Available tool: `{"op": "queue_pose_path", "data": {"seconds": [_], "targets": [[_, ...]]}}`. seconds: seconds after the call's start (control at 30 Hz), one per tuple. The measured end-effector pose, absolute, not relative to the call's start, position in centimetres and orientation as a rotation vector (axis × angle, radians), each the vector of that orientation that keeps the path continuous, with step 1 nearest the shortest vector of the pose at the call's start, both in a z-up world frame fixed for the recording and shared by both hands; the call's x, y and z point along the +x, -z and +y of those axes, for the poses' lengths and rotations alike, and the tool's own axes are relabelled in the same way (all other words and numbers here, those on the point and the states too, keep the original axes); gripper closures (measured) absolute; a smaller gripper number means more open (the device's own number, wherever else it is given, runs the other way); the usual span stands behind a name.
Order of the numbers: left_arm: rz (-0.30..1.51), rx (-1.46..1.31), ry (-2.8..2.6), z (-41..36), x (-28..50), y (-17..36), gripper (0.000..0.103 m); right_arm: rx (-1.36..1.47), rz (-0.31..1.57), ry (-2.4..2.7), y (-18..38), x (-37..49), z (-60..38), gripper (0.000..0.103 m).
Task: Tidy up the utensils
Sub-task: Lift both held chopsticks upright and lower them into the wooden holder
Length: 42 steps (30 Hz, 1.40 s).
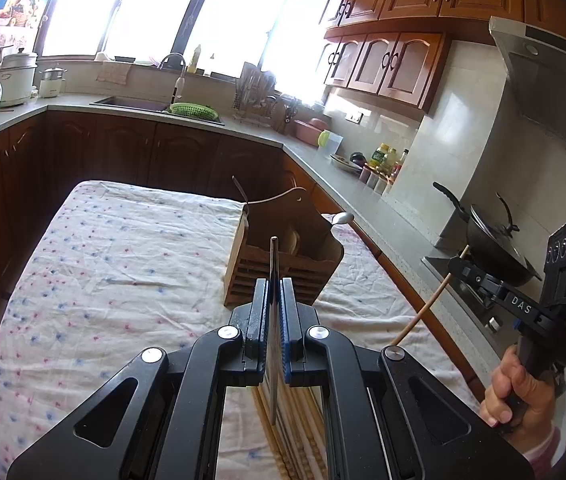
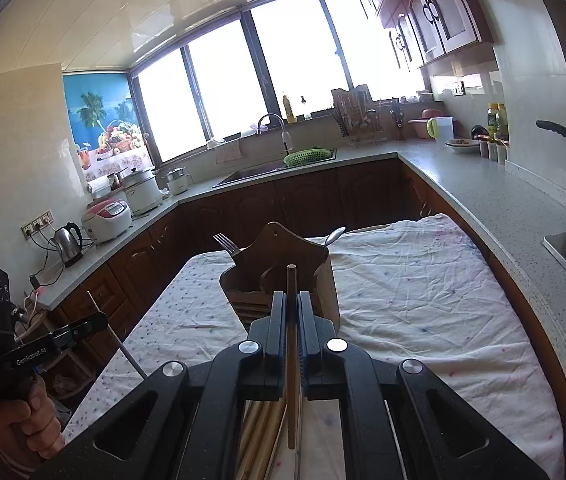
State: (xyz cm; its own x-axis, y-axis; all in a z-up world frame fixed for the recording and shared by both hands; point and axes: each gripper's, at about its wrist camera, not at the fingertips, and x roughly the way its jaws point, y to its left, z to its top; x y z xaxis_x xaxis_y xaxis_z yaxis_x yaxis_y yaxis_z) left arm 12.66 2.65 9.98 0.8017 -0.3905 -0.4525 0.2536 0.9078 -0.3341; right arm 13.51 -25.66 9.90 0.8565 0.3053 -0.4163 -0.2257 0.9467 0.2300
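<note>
A tabletop (image 1: 123,264) draped in a white cloth with small blue and pink flowers fills the middle of a U-shaped kitchen. Grey counters on dark wooden cabinets run round it, with a wide bright window behind and reddish wall cupboards to the right. On the far counter sit a sink (image 1: 131,103) with a curved tap, a green basket (image 1: 194,111) at its edge, and a dish rack (image 1: 253,98) further right. Rice cookers (image 2: 109,219) and a kettle (image 2: 67,243) stand along the left counter. A black wok (image 1: 495,246) rests on the stove under the range hood at the right.

Toward the far end of the tabletop stands a wooden utensil holder (image 2: 283,276) with slatted sides and a tall shaped back. A fork (image 2: 227,243) rises from its left side and a spoon (image 2: 335,235) leans out to the right. The holder stands directly ahead of both grippers.

The left gripper (image 1: 275,292) is clenched on a thin metal chopstick (image 1: 273,280), whose tip pokes up past the fingers. The right gripper (image 2: 292,308) is clamped on a wooden chopstick (image 2: 291,320), its blunt end standing above the jaws. Both are lifted off the cloth. More wooden chopsticks (image 2: 259,432) lie loose on the cloth just beneath the grippers. A person's hand (image 1: 519,380) grips the right handle at the right edge of the left view.
</note>
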Motion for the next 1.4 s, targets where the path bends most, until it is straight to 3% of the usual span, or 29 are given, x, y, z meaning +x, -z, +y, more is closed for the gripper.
{"op": "queue_pose_path", "data": {"seconds": [0.8, 1.4], "targets": [[0.306, -0.246, 0.306, 1.5, 23.3, -19.0, 0.099, 0.25, 0.224, -0.234, -17.6, 23.9, -26.0, 0.098], [0.486, -0.298, 0.239, -0.5, 30.4, -8.5, 0.099, 0.263, 0.381, -0.193, -8.5, 28.9, -25.8, 0.098]]}}
